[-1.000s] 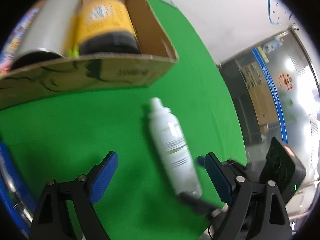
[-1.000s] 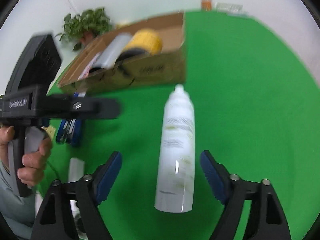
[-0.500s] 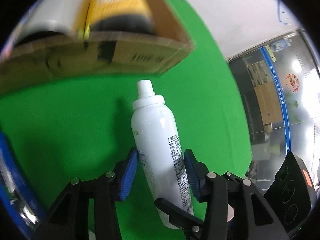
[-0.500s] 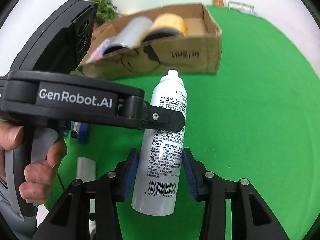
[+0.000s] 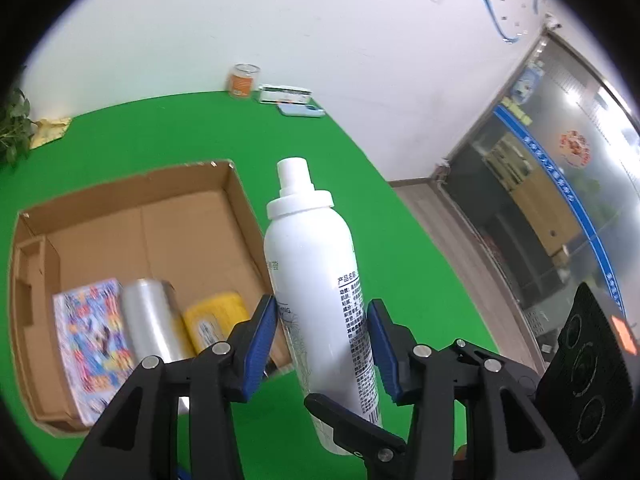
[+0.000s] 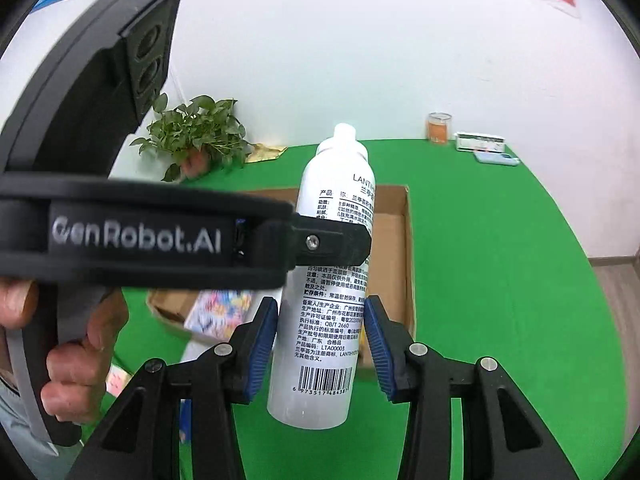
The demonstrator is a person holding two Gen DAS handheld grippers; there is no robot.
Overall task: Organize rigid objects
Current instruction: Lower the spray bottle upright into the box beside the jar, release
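Green table (image 5: 380, 208) carries the cardboard box (image 5: 188, 216), whose silver can (image 5: 148, 320) and yellow tub (image 5: 216, 316) only the left view shows, while above its edge both left gripper (image 5: 322, 338) and right gripper (image 6: 320, 340) clamp the white spray bottle (image 6: 324, 280), now lifted higher than before.

both tongs (image 6: 320, 344) clamp white spray bottle (image 6: 320, 320)

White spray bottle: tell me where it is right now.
The bottle is gripped by both the left claw and right claw, held above the green table just right of the box.
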